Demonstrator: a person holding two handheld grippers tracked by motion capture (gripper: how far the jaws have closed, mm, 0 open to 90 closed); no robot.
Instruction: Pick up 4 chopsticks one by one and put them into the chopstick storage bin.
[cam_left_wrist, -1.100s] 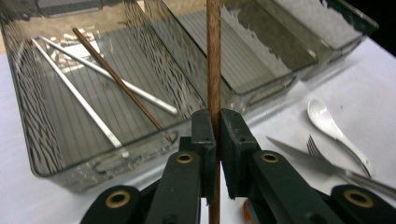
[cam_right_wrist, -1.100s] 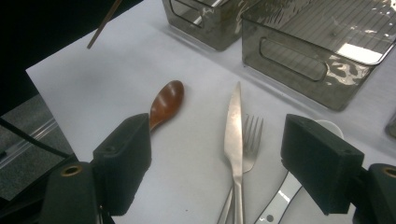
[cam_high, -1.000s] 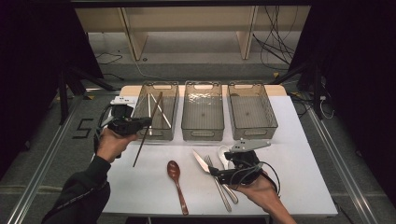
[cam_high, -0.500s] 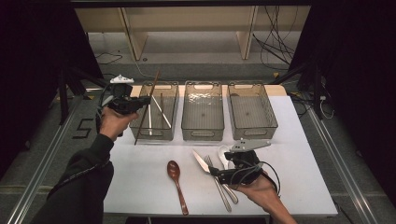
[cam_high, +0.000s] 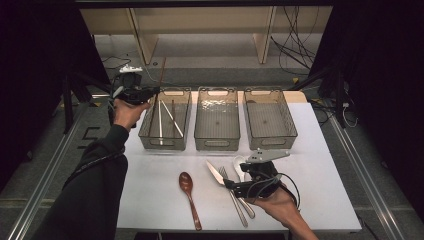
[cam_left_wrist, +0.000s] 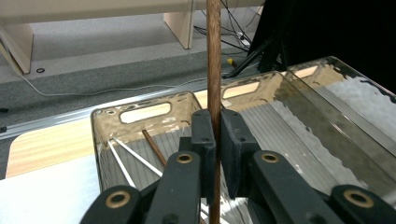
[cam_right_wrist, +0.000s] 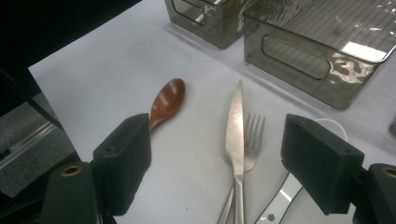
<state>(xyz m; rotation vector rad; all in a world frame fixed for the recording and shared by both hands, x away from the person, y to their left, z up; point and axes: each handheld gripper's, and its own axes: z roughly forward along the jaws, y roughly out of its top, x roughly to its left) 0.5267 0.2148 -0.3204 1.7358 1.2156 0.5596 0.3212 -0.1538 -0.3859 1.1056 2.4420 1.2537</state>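
My left gripper (cam_high: 150, 92) is raised over the far left corner of the left clear bin (cam_high: 145, 135), shut on a brown wooden chopstick (cam_high: 162, 74) that stands nearly upright. In the left gripper view the jaws (cam_left_wrist: 218, 140) pinch that chopstick (cam_left_wrist: 214, 70) above the bin (cam_left_wrist: 140, 112), where two white chopsticks (cam_left_wrist: 135, 156) and a brown one (cam_left_wrist: 154, 147) lie. My right gripper (cam_high: 235, 184) rests open, low over the cutlery at the table's front. Between its jaws (cam_right_wrist: 219, 158) lie a knife (cam_right_wrist: 236, 126) and a fork (cam_right_wrist: 252, 135).
A wooden spoon (cam_high: 189, 192) lies left of the knife (cam_high: 216, 172) and fork (cam_high: 232, 195); a white spoon (cam_high: 240, 167) lies beside them. Middle (cam_high: 217, 120) and right (cam_high: 270, 117) clear bins stand in the row on the white table (cam_high: 150, 200). Cables cross the floor beyond.
My left gripper has lifted the brown chopstick and carried it away from me, from the table left of the bin to the bin's far left corner. The right gripper has stayed put.
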